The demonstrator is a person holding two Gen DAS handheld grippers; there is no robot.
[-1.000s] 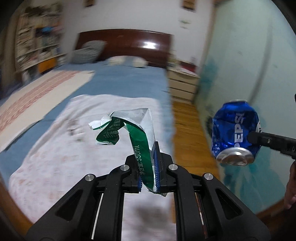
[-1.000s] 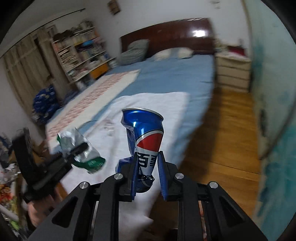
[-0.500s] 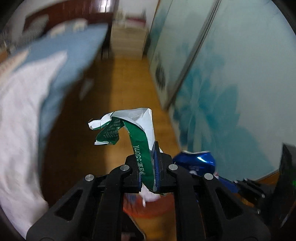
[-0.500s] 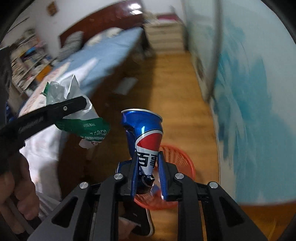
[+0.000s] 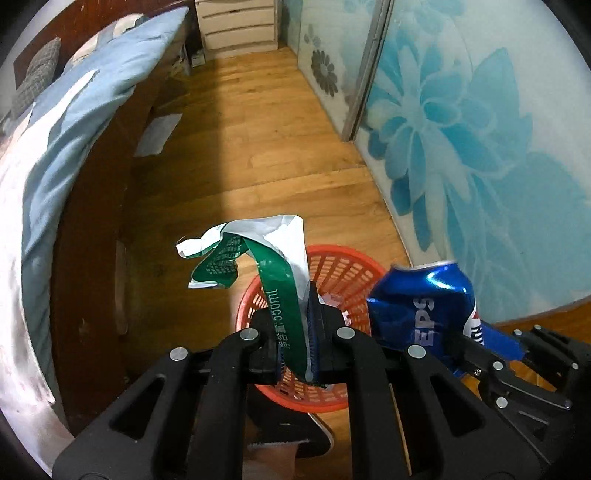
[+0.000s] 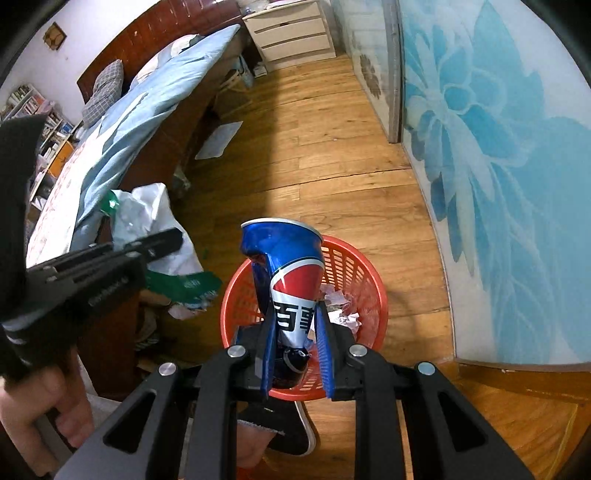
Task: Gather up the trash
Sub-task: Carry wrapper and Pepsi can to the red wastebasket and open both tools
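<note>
Left wrist view is looking down at a wooden floor (image 5: 266,122) in a bedroom, with a bed (image 5: 74,110) under a blue cover running along the left, a white drawer chest (image 5: 236,22) at the far end and a sliding door with a big blue flower print (image 5: 480,147) on the right. One orange mesh basket (image 5: 343,266) is sitting on the floor right below both tools, with some crumpled paper scraps (image 6: 343,314) already lying in it. So two pieces of trash are getting carried: the left gripper (image 5: 295,339) is pinching one green and white wrapper (image 5: 273,273) tight, and the right gripper (image 6: 295,343) is clamping one crushed Pepsi can (image 6: 291,273) by its lower end. Both are hanging just above the basket rim. One flat sheet of paper (image 6: 219,140) is lying on the floor beside the bed.
</note>
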